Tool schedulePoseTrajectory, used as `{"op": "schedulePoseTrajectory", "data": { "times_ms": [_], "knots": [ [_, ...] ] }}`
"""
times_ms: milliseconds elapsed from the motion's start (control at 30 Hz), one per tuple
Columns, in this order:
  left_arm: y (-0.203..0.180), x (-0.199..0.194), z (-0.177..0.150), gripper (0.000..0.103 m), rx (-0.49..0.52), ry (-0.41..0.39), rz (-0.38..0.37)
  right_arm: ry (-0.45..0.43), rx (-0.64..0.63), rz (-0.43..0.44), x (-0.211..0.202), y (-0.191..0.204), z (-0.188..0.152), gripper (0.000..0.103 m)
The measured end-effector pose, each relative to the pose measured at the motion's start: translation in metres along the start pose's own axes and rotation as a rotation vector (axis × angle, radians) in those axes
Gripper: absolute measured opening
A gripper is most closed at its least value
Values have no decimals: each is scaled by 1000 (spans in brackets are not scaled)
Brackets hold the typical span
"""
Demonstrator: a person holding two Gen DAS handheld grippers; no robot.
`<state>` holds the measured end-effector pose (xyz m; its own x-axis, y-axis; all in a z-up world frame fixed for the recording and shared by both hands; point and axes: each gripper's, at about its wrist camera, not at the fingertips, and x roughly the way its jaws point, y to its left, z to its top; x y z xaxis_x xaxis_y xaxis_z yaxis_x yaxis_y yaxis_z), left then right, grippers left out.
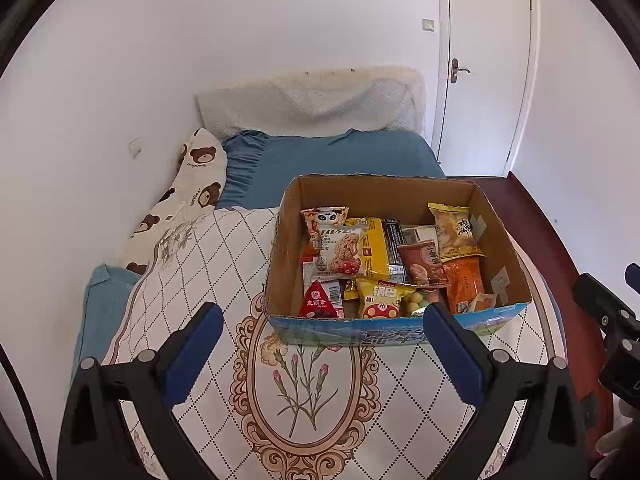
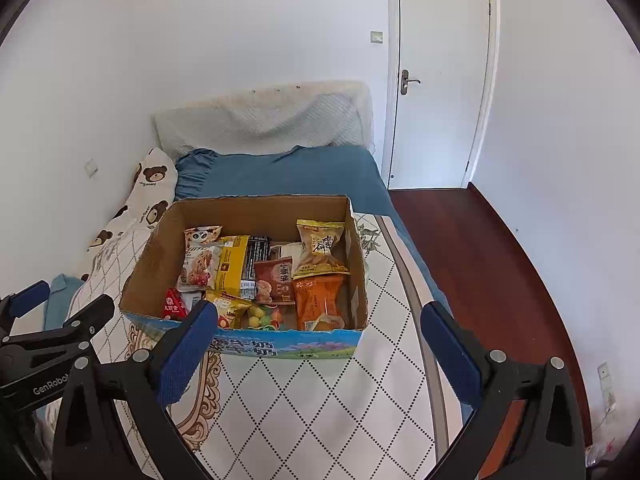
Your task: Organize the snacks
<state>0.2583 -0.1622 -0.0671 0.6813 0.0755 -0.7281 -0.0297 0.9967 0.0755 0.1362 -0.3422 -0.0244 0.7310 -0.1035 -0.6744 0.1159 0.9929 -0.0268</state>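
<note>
On the patterned bedspread [image 1: 248, 264], a cardboard box [image 1: 400, 190] of snack packets [image 1: 352, 254]; both grippers' jaws wide, empty.

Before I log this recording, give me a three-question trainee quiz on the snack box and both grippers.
1. True or false: the open brown cardboard box with the blue printed front stands on the patterned white cloth.
2. Which packet lies in the box's near-left corner? A) red triangular packet B) orange rectangular packet C) yellow biscuit packet
3. Fill in: the left gripper and the right gripper are both ____ and hold nothing.

Key: 1 true; 2 A; 3 open.
</note>
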Motion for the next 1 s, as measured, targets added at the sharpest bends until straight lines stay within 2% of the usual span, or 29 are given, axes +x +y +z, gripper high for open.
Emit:
{"op": "schedulePoseTrajectory", "data": {
  "times_ms": [1000],
  "knots": [
    [-5,-13,5,103,23,-22,-18,5,7,-16,-1,-4,-6,103]
  ]
}}
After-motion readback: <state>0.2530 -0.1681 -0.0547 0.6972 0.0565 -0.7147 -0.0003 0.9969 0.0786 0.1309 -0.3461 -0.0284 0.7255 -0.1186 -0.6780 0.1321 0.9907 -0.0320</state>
